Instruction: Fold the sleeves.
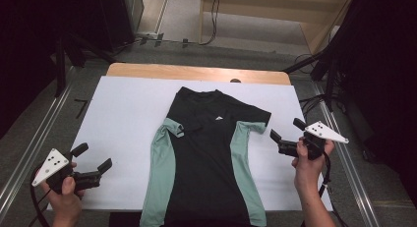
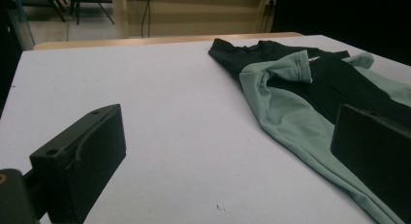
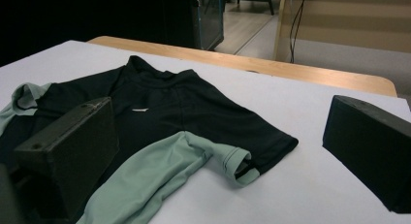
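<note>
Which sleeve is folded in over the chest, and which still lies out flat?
The sleeve on the left gripper's side is folded in over the shirt's chest. The other sleeve, by the right gripper, lies out on the table.

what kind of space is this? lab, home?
Probably a lab or recording workspace, not a home: a white-covered table set between metal rails, cables across the floor, and a T-shirt laid out between two open handheld grippers.

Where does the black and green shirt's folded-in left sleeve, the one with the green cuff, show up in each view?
High view: green cuff left of the shirt's chest, folded inward.
Left gripper view: upper centre-right, cuff curled over black fabric.
Right gripper view: far left edge.
Shared landmark: the small white logo on the chest.
</note>
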A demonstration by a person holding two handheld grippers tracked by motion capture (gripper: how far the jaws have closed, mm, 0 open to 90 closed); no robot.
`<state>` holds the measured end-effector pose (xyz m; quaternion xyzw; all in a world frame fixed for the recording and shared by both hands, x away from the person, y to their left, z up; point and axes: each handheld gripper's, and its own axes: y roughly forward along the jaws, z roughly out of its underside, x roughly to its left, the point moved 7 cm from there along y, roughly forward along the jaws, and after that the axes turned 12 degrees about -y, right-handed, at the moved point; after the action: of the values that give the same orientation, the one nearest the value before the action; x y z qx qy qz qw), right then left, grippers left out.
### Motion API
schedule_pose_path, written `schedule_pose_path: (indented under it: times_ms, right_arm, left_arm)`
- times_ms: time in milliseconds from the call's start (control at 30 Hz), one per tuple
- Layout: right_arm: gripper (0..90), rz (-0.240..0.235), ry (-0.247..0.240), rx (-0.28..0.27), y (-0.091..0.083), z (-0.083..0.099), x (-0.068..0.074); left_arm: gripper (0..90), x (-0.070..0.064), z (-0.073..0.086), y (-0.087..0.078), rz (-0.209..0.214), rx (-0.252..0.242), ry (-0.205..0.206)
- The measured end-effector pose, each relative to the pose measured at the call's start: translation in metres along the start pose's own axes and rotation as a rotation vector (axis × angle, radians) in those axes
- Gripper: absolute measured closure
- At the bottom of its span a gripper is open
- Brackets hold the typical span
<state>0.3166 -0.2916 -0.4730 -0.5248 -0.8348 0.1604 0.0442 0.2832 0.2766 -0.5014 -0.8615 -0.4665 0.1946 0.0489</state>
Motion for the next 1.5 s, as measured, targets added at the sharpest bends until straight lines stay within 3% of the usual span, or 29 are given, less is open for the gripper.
schedule_pose_path:
  times_ms: [300,967,1333,1500]
  right_arm:
    - [0.0,-0.011,0.008,0.011,0.014,-0.014,-0.008]
    - [0.0,-0.038,0.006,0.067,0.044,-0.025,-0.020]
    - [0.0,-0.061,0.046,0.124,0.063,-0.019,-0.030]
    - [9.3,-0.054,0.080,0.144,0.072,-0.016,-0.035]
  left_arm:
    - [0.0,0.000,0.000,0.000,0.000,0.002,0.003]
    - [0.0,-0.001,0.002,0.001,0.000,0.015,0.012]
    - [0.0,-0.002,0.002,0.001,0.000,0.017,0.014]
    - [0.0,-0.002,0.002,0.001,0.000,0.013,0.013]
